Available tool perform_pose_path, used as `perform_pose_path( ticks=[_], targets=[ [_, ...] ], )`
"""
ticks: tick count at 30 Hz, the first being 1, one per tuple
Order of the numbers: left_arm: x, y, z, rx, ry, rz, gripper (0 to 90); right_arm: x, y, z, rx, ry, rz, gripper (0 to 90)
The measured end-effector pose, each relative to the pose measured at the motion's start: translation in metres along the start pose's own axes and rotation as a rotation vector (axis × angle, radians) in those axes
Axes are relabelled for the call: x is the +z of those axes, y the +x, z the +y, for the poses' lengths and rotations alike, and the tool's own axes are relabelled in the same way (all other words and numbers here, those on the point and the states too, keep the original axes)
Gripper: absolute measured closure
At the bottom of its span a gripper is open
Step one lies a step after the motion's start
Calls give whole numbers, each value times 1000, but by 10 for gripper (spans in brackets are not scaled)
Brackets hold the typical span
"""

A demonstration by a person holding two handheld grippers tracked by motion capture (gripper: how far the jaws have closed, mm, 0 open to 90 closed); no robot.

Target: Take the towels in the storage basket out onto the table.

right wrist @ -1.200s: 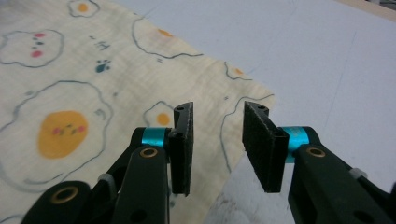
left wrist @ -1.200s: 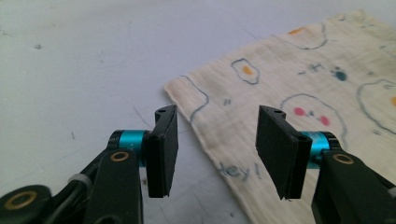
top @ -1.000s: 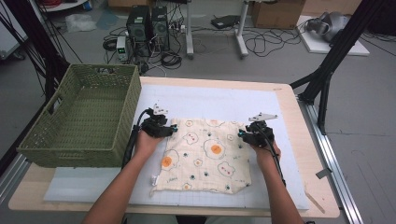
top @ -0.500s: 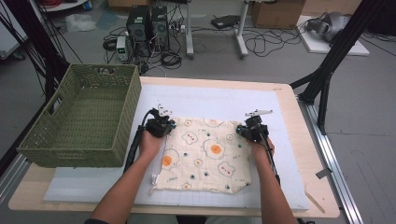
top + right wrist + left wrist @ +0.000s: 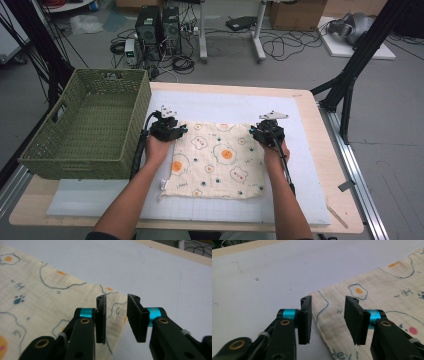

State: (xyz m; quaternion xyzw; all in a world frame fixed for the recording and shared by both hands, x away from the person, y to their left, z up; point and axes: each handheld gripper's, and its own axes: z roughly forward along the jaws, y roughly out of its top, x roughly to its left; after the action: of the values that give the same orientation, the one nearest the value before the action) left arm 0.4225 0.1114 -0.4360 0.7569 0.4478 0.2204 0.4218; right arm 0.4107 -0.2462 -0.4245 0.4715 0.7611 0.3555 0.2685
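Observation:
A cream cloth point(image 5: 217, 160) printed with fried eggs and bears lies flat on the white mat point(image 5: 225, 102). My left gripper point(image 5: 179, 128) is at its far left corner and my right gripper point(image 5: 256, 131) at its far right corner. In the left gripper view the jaws point(image 5: 328, 302) stand apart over the cloth point(image 5: 387, 285) corner, and the pads do not press it. In the right gripper view the gripper point(image 5: 117, 300) straddles the cloth point(image 5: 37, 290) edge with a narrower gap. Both pairs of jaws have just been opening, with cloth lying loose between them.
A green woven basket point(image 5: 135, 132) stands at the left, against the mat's edge, close to my left forearm. The mat runs on beyond the cloth to the far side and to the right. The wooden table edge point(image 5: 327, 150) lies to the right.
My right hand has shifted a little left and away from me, along the cloth's far right corner. The left hand has hardly moved, and the cloth stays flat.

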Motion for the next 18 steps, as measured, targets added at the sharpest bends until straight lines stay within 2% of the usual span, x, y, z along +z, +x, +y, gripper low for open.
perform_pose_path(
  ticks=[1,3,6,9,11,12,13,14,16,17,18],
  targets=[
    [-1,0,-1,-5,-1,-7,535,-4,-1,0,7,5,13,682],
    [-2,-3,-3,-1,10,-24,506,-14,-3,0,-10,-2,33,683],
    [-4,-5,-7,-2,32,-41,493,-28,-5,-4,-37,-41,28,659],
    [-9,-8,-13,10,17,-32,511,-39,-9,-14,-10,-17,66,632],
    [-10,-8,-19,7,41,-23,524,-44,-11,-22,12,14,93,613],
    [-10,-6,-21,4,72,-24,524,-46,-10,-26,21,32,104,603],
    [-10,-5,-22,-8,92,-30,521,-48,-10,-31,21,53,114,601],
    [-11,-5,-23,-9,93,-34,517,-50,-10,-37,16,68,122,596],
    [-11,-6,-22,16,103,-34,557,-54,-8,-50,16,90,134,593],
    [-11,-8,-23,43,102,-25,598,-57,-7,-55,24,92,142,593],
    [-12,-8,-22,48,103,-38,652,-59,-7,-61,29,90,150,598]
  ],
)
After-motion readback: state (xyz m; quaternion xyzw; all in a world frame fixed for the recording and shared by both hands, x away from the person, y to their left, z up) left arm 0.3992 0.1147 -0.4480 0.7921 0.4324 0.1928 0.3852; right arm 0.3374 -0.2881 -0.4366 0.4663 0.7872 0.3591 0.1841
